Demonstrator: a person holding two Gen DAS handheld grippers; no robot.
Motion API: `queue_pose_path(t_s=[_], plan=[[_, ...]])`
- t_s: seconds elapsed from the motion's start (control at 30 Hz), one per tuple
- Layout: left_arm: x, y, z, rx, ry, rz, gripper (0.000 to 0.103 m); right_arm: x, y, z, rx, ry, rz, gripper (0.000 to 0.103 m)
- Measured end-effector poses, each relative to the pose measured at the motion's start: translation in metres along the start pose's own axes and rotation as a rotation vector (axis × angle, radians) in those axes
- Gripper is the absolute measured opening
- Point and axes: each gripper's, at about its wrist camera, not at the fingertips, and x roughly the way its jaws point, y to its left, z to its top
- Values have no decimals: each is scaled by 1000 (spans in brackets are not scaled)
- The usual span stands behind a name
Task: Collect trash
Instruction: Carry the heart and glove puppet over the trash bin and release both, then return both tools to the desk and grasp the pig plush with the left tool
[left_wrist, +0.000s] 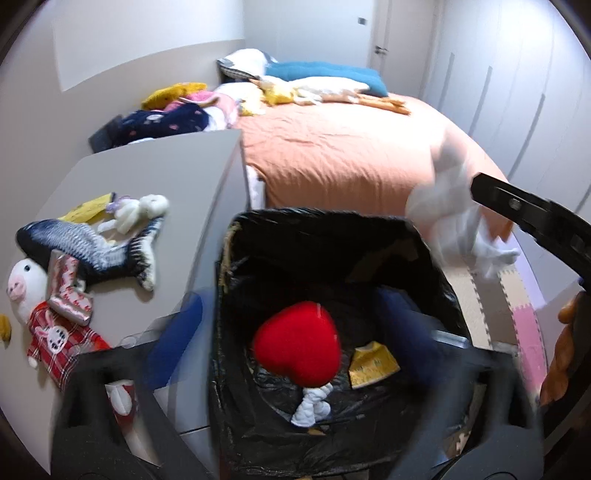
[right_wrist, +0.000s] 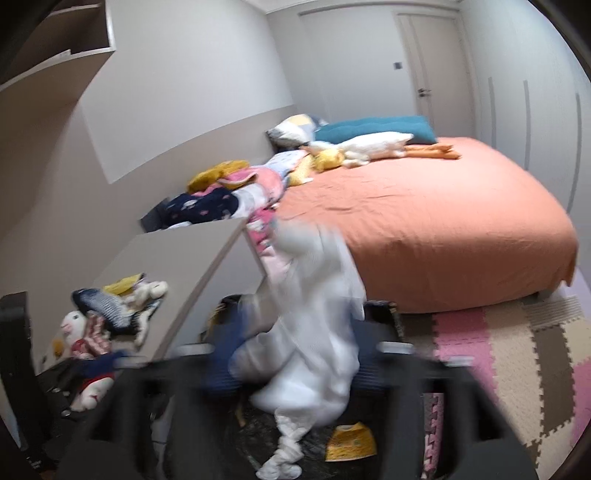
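Both of my grippers are over the trash bin (left_wrist: 236, 258), a bin lined with a crinkled black bag, standing between the grey dresser (left_wrist: 177, 177) and the bed with the orange cover (left_wrist: 351, 147).

Left gripper (left_wrist: 288, 325): fingers spread wide, blurred blue pads out at either side, nothing pinched between them. Straight below, inside the bag, lies a red heart-shaped plush (left_wrist: 299, 343) with a knotted white cord hanging off its lower end, and beside it a crumpled yellow wrapper (left_wrist: 373, 363).

Right gripper (right_wrist: 295, 365): fingers apart too, and between them a white tissue-like bundle (right_wrist: 314, 332), soft, rumpled and smeared by blur, with a twisted knotted tail at the bottom. I can't tell if the pads touch it at all; it looks loose, right above the bin mouth. From my left camera the same white bundle (left_wrist: 450, 225) shows at the bin's far right rim, next to the dark finger of the other gripper.

On the dresser top: a grey fish toy (left_wrist: 92, 251) and a white doll in a red plaid shirt (left_wrist: 40, 310).
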Motion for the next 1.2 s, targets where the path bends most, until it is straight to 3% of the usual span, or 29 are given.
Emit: queue_pose_path(t_s=[0.53, 1.2], plan=[[-2, 23, -6, -45, 17, 32, 97, 2, 4, -2, -3, 5, 13, 74], [-19, 101, -23, -170, 22, 155, 97, 31, 69, -15, -83, 63, 123, 74]])
